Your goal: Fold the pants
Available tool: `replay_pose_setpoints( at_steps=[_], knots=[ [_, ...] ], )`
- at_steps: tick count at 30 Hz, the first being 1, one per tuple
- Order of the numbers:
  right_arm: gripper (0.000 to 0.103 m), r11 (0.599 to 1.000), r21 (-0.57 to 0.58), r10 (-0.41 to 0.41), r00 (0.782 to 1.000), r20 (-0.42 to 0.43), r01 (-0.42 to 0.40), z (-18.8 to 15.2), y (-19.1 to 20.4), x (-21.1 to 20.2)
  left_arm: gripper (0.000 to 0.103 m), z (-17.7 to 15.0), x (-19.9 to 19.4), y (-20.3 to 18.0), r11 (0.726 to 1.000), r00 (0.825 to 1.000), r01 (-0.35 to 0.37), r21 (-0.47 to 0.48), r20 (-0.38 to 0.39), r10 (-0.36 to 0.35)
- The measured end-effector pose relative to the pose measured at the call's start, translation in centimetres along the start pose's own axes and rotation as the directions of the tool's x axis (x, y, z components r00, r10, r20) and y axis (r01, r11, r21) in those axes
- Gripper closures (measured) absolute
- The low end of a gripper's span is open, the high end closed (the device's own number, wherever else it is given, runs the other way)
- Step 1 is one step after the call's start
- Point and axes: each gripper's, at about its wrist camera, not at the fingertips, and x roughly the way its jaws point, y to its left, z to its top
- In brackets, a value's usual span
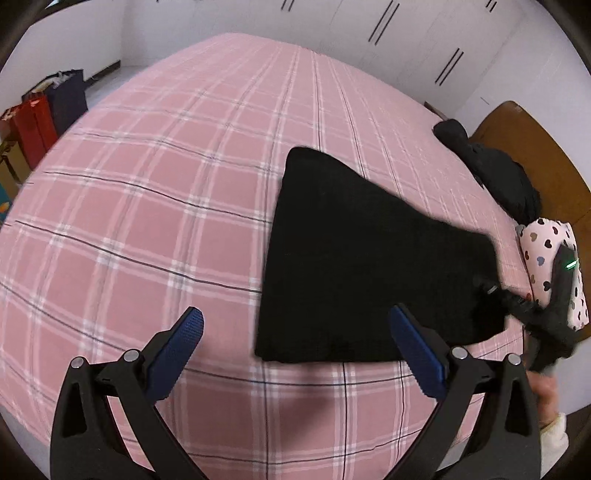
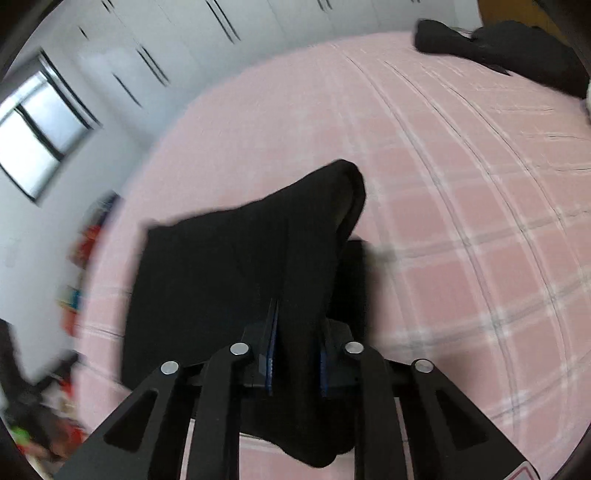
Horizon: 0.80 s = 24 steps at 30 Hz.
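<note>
Black pants (image 1: 369,266) lie folded on the pink plaid bed (image 1: 147,184), right of the middle in the left wrist view. My left gripper (image 1: 295,317) hovers open over their near left edge, its blue pads wide apart with nothing between them. At the pants' right edge my right gripper (image 1: 484,284) reaches in. In the right wrist view the right gripper (image 2: 298,332) is shut on a thick fold of the pants (image 2: 229,277), which rises from the bed and drapes between the blue pads. The rest of the cloth lies flat to the left.
A heap of dark clothes (image 1: 495,173) and a heart-print pillow (image 1: 543,251) rest against the wooden headboard (image 1: 535,147) at the right. Red and dark bags (image 1: 40,118) stand on the floor at the far left. White wardrobe doors (image 1: 406,29) line the back wall.
</note>
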Motion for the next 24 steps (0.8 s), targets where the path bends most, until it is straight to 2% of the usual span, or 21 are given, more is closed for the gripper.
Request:
replay_pose_setpoints(
  at_steps=[1,2,3,5,6,8,12,14,15,16,17,18,19,20,24],
  knots=[
    [0.063,0.999,0.032,0.002,0.999,-0.042,-0.001,-0.5,-1.0,1.3,0.005,0.1,1.2,0.0,1.0,1.0,0.004,-0.004,-0.027,-0.004],
    [0.06,0.995,0.084,0.049,0.999,-0.013,-0.048,-0.8,-1.8,0.8,0.005,0.1,2.1,0.1,1.0,0.999,-0.007,-0.011,-0.045,0.006],
    [0.053,0.992,0.108,0.059,0.998,0.004,-0.059,-0.9,-2.1,0.4,0.005,0.2,2.8,0.2,1.0,0.998,-0.014,-0.02,-0.06,0.013],
    [0.024,0.987,0.15,0.054,0.997,0.06,-0.062,-1.3,-2.8,-1.2,0.005,0.3,4.3,0.4,1.0,0.996,-0.013,-0.028,-0.085,0.01],
    [0.022,0.986,0.155,0.056,0.995,0.078,-0.068,-1.5,-3.0,-1.7,0.005,0.5,4.9,0.6,0.999,0.995,-0.022,-0.034,-0.093,0.019],
    [0.021,0.983,0.162,0.08,0.995,0.053,-0.088,-2.5,-3.3,-1.3,0.005,0.7,6.3,1.3,0.998,0.994,-0.003,-0.062,-0.113,-0.005],
    [0.021,0.959,0.213,0.194,0.981,-0.02,-0.186,-4.4,-3.6,1.6,0.005,0.5,9.7,3.3,0.971,0.972,0.105,-0.215,-0.185,-0.146],
    [0.015,0.943,0.255,0.213,0.977,0.026,-0.212,-4.9,-3.5,2.6,0.007,0.4,10.3,3.6,0.966,0.974,0.124,-0.225,-0.157,-0.162],
    [0.015,0.945,0.247,0.21,0.977,0.04,-0.213,-4.8,-3.3,2.6,0.021,0.5,10.2,3.3,0.972,0.977,0.125,-0.201,-0.144,-0.156],
    [0.038,0.946,0.221,0.234,0.971,0.049,-0.239,-4.4,-2.5,2.8,0.032,0.5,10.0,3.0,0.975,0.978,0.136,-0.174,-0.132,-0.16],
    [0.054,0.943,0.212,0.253,0.967,0.04,-0.256,-4.0,-1.8,2.8,0.052,0.7,9.6,2.5,0.974,0.974,0.165,-0.154,-0.127,-0.185],
    [0.06,0.943,0.212,0.255,0.966,0.041,-0.258,-3.7,-1.2,2.5,0.066,0.9,9.2,2.4,0.973,0.974,0.166,-0.157,-0.126,-0.187],
    [0.066,0.946,0.195,0.256,0.966,0.046,-0.26,-3.3,-0.4,1.7,0.069,1.1,8.8,2.2,0.973,0.974,0.171,-0.158,-0.124,-0.191],
    [0.068,0.948,0.179,0.257,0.965,0.051,-0.262,-3.0,0.2,0.8,0.072,1.6,7.8,1.9,0.976,0.976,0.164,-0.142,-0.119,-0.181],
    [0.069,0.952,0.114,0.279,0.959,0.044,-0.283,-3.0,3.4,-3.1,0.074,2.4,3.7,2.0,0.976,0.977,0.18,-0.122,-0.097,-0.192]
  ],
)
